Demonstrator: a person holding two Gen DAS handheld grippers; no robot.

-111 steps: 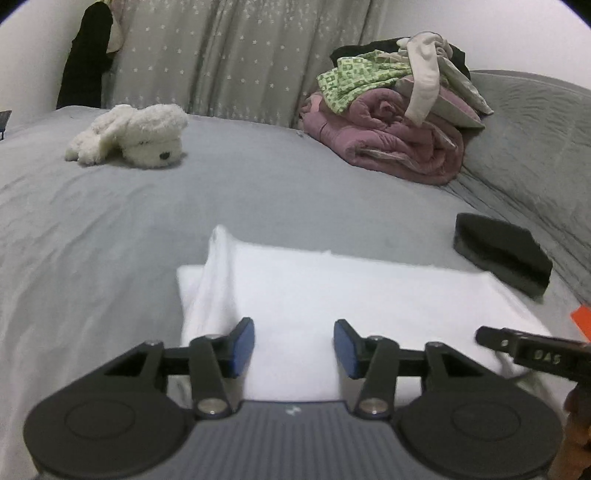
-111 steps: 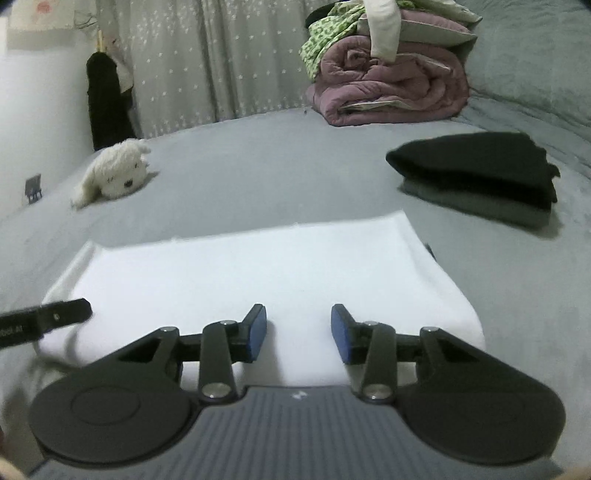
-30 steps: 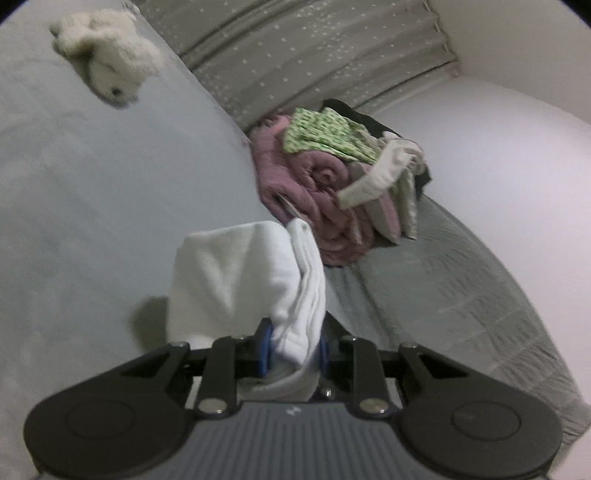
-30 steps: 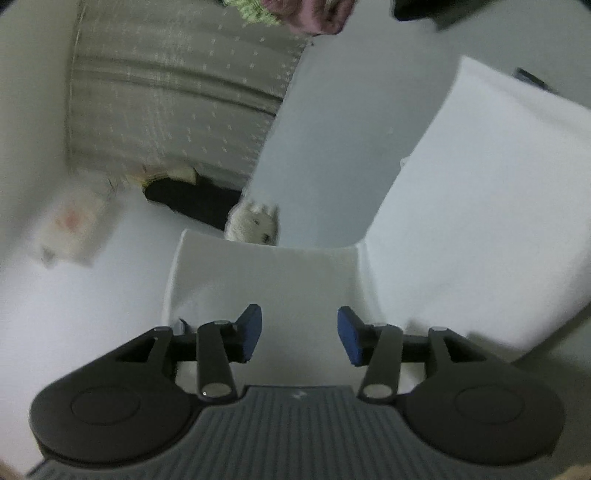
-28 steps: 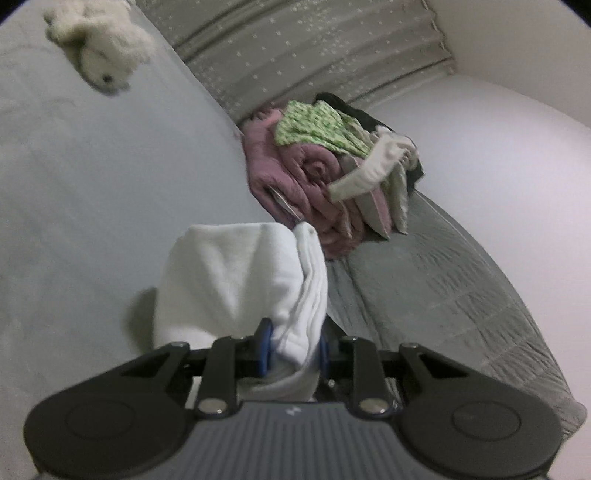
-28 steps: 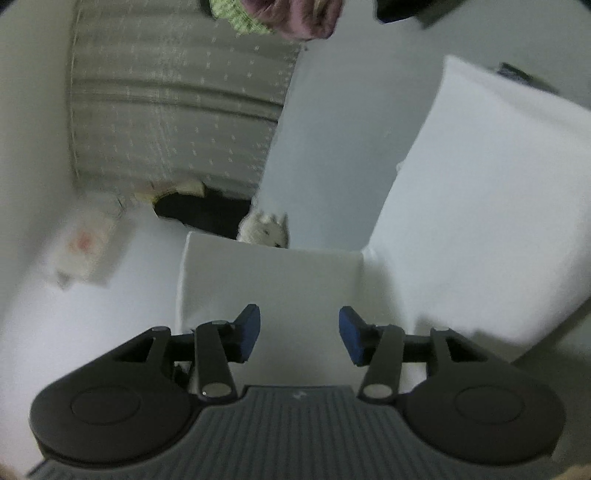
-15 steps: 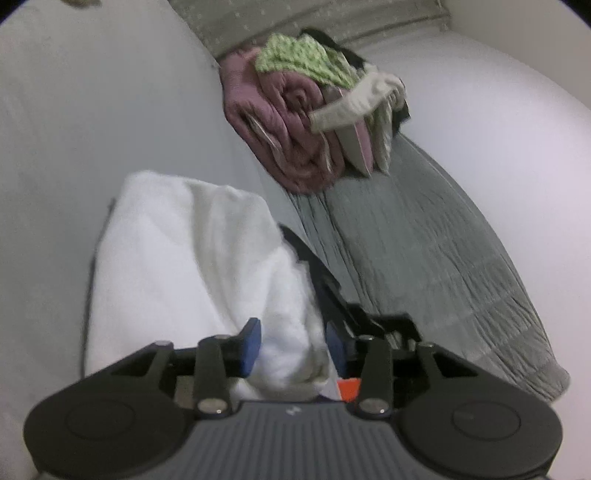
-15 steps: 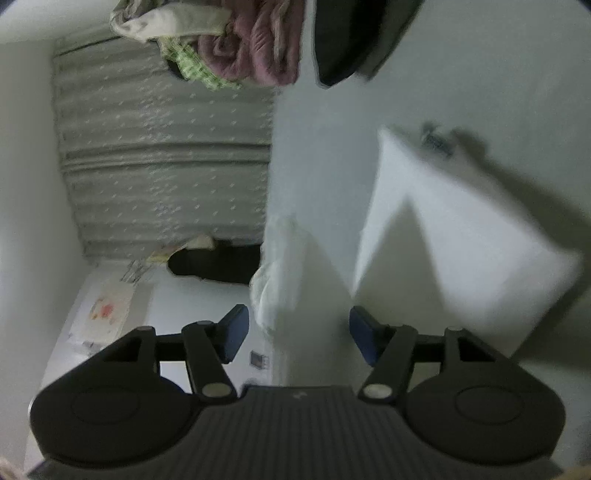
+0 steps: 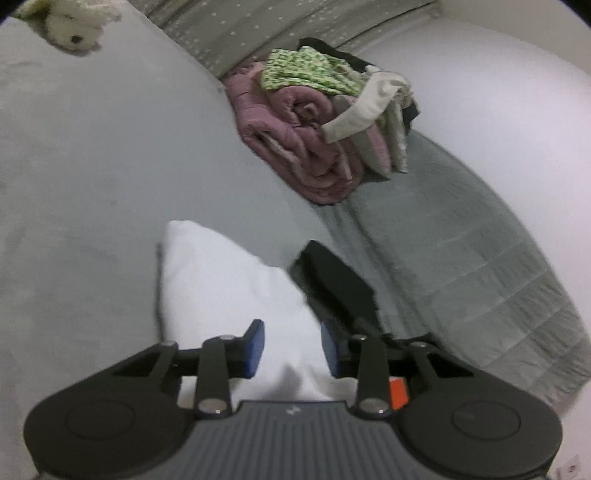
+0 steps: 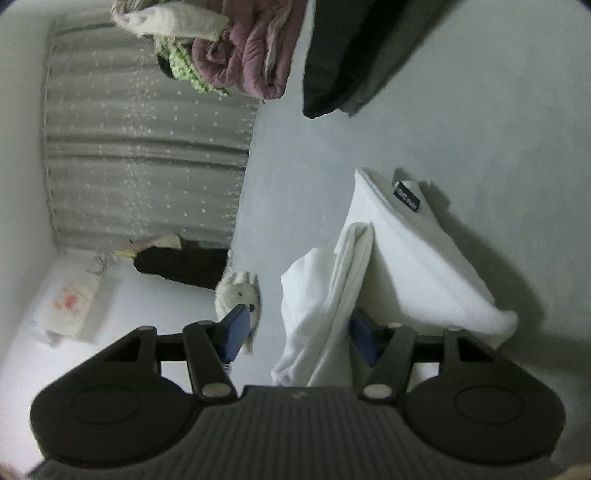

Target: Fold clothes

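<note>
One white garment (image 9: pixel 221 291), folded, lies on the grey bed (image 9: pixel 92 166); in the right wrist view (image 10: pixel 417 266) it shows as two thick white folds that meet near the gripper.

The left gripper (image 9: pixel 291 349) has its jaws around the near end of this garment. The white cloth fills the gap between the two blue pads (image 9: pixel 255 347), and the jaws are closing at this moment; the gap is rather narrow, but I cannot tell that the pads already press on the cloth.

The right gripper (image 10: pixel 295 332) has its jaws at a middle width. A hanging fold of the white garment is between them, close against the right pad, while the left pad stands free with open space beside it.

One stack of dark folded clothes (image 9: pixel 336 284) lies just beside the white garment. Further back there is one pile of bedding and clothes (image 9: pixel 314 122): a rolled pink quilt, a green patterned piece and some pale pieces on top. One white plush toy (image 9: pixel 70 22) lies well apart on the bed. One grey dotted curtain (image 10: pixel 147 155) hangs behind, and one grey quilted cover (image 9: pixel 480 277) lies along the wall side of the bed.
</note>
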